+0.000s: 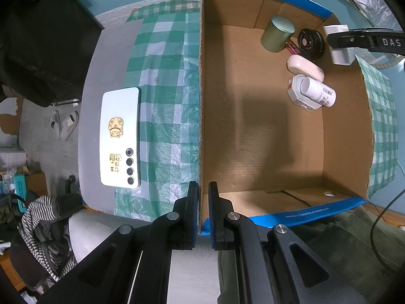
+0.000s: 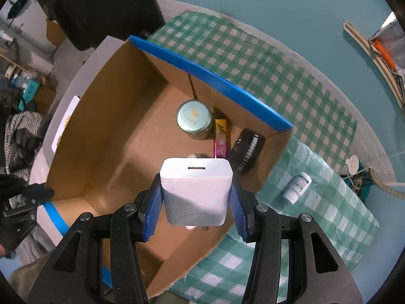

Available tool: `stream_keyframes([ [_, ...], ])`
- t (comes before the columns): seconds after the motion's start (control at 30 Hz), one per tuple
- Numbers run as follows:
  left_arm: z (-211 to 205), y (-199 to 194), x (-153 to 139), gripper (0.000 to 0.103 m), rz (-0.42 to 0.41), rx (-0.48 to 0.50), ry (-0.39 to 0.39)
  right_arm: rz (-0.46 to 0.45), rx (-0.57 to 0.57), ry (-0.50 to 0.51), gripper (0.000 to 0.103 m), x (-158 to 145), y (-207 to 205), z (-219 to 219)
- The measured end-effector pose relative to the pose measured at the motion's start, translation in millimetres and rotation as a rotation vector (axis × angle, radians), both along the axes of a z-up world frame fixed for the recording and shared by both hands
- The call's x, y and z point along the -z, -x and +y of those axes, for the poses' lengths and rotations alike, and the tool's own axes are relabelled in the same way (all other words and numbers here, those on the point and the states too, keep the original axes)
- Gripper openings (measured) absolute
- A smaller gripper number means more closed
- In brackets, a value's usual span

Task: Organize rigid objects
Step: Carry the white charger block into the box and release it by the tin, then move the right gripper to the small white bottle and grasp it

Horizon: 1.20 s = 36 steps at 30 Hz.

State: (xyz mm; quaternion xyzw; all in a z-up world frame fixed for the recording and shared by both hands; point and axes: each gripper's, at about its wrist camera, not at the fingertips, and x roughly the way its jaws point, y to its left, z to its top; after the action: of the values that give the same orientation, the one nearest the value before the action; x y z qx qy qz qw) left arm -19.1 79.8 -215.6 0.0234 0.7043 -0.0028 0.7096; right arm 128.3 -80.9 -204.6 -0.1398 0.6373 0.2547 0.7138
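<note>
In the left wrist view we see a floor at far left with two slippers (image 1: 63, 124), and at lower left a striped cloth (image 1: 38, 217). Right of that lies a grey surface (image 1: 111, 58) partly covered by a green checked cloth (image 1: 167, 81). One phone (image 1: 120, 136) lies face down on the grey part, left of centre. At bottom centre our left tool (image 1: 203, 202) pinches the box (image 1: 253, 131) by its left wall, one finger on each side of the cardboard. In the upper right of the box we count one tin (image 1: 277, 34), one black disc (image 1: 310, 43), one pink case (image 1: 305, 68), one bottle (image 1: 319, 92) lying on a small carton (image 1: 296, 97). At the upper right edge our right tool (image 1: 336, 41) holds one white charger (image 1: 339, 55) over the box corner.

In the right wrist view, a teal wall (image 2: 278, 7) fills the top. At centre the right tool grips the charger by its two sides, above the box floor. Beyond it stand the tin, a yellow and pink sachet (image 2: 222, 138) and the disc. At right, a second bottle (image 2: 296, 188) lies on the cloth outside the box.
</note>
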Motion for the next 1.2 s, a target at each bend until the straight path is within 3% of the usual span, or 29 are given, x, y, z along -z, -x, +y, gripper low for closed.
stream_keyframes([
  [0.37,1,0,0,0.007,0.001,0.001,0.0,0.02,-0.004,0.016,0.049,12,-1,5],
  [1.2,1,0,0,0.007,0.004,0.004,-0.001,-0.041,0.086,-0.017,0.053,-34,-5,-44],
])
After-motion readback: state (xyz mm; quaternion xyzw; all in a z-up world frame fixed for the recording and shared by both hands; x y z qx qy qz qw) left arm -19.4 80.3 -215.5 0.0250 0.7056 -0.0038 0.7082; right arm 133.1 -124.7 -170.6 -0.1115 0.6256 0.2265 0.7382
